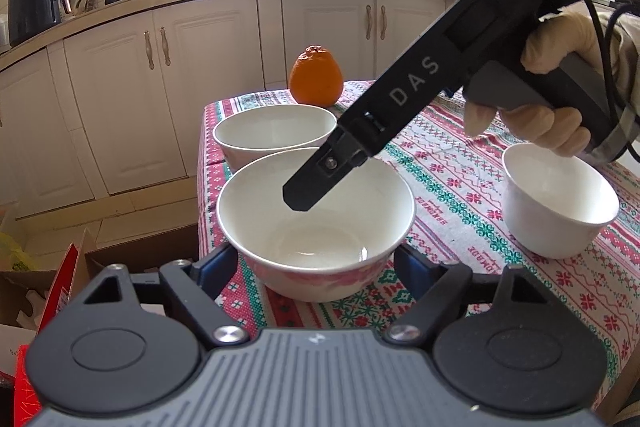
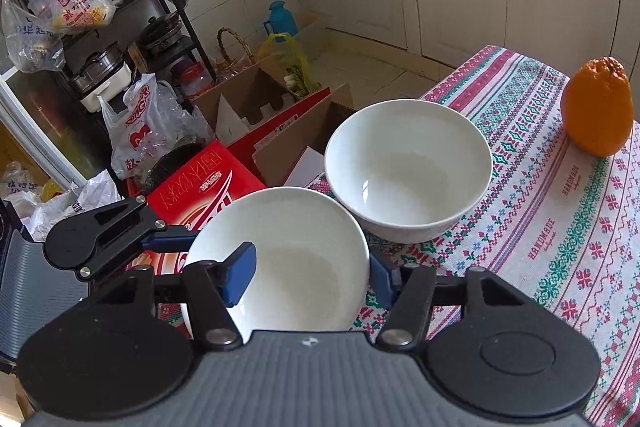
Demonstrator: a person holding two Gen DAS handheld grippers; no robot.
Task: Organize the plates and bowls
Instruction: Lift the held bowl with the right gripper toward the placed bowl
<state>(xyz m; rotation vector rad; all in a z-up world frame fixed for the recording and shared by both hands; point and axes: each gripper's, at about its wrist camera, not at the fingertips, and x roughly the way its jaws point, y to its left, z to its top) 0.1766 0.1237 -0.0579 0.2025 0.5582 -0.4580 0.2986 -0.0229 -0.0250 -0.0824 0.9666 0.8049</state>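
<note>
Three white bowls are on the patterned tablecloth [image 1: 460, 163]. The near bowl [image 1: 316, 223] sits between my left gripper's [image 1: 316, 267] blue fingers, which flank its sides; contact is not clear. My right gripper [image 1: 298, 193] reaches over this bowl, one finger inside it and one outside its rim. In the right wrist view this bowl [image 2: 296, 267] lies between my right gripper's [image 2: 312, 275] fingers; the left pad [image 2: 240, 275] is inside, the right outside. A second bowl [image 1: 276, 133] [image 2: 408, 171] stands just behind. A third bowl [image 1: 556, 199] stands to the right.
An orange fruit [image 1: 316, 77] [image 2: 598, 107] stands at the table's far side. Off the table's left edge, on the floor, are cardboard boxes [image 2: 272, 107], a red box [image 2: 204, 179] and plastic bags. Kitchen cabinets [image 1: 192, 67] run along the back.
</note>
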